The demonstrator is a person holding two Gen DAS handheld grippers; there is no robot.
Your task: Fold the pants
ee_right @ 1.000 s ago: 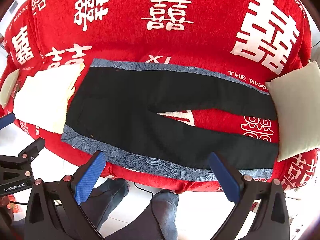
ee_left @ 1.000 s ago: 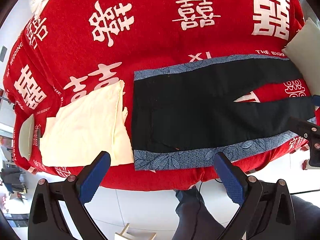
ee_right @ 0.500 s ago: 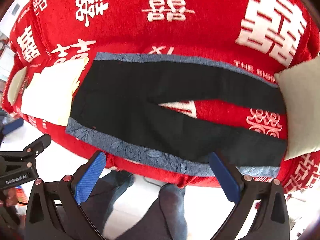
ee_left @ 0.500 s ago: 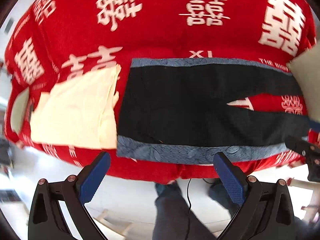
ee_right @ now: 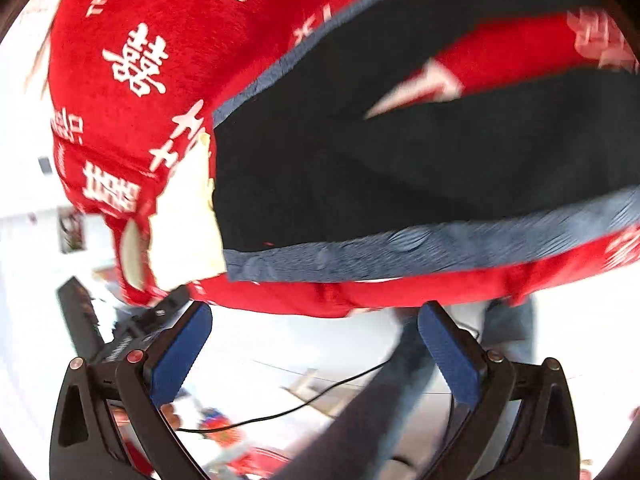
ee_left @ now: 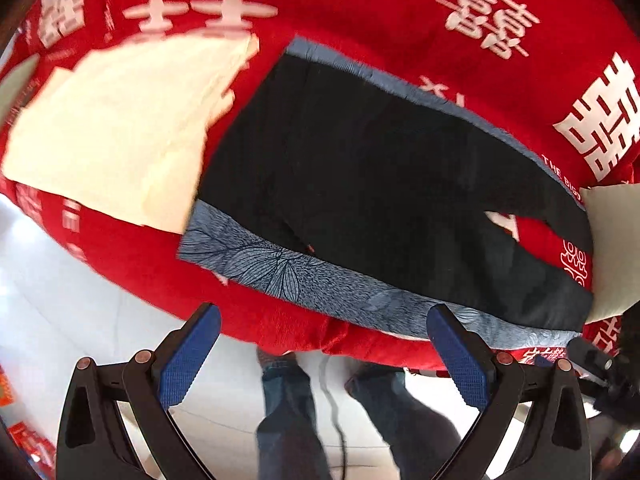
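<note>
**Pants flat on red cover, both hand-held grippers wide and empty**

Black pants point(ee_left: 380, 184) spread flat on red cover point(ee_left: 360, 12) printed with white characters. Blue-grey patterned side bands along both long edges: near band point(ee_left: 304, 276) at the front edge of the surface, far band running along the back. Waist end toward the left in the left wrist view; legs reaching to the right, parted by a narrow wedge of red cover point(ee_left: 536, 236) showing between them.

Cream folded cloth point(ee_left: 116, 132) just beside the waist end, on its left, edges touching or nearly so; contact not resolvable. Pale cushion point(ee_left: 612, 240) at the leg ends, far right, partly over the hems or only abutting them: cannot tell.

Left hand-held gripper point(ee_left: 324, 356): blue pads held far apart, nothing between them, hovering off the front edge of the surface below the near band, not touching fabric.

Right hand-held gripper point(ee_right: 316, 348): fingers likewise spread wide, empty, below the front edge of the cover. Right wrist view tilted and motion-blurred; pants point(ee_right: 400, 168) filling the upper right, cream cloth point(ee_right: 188, 216) at their left.

Below the surface: white floor point(ee_left: 60, 320), person's legs in jeans point(ee_left: 288, 412), thin black cable point(ee_right: 296, 408) trailing across.
</note>
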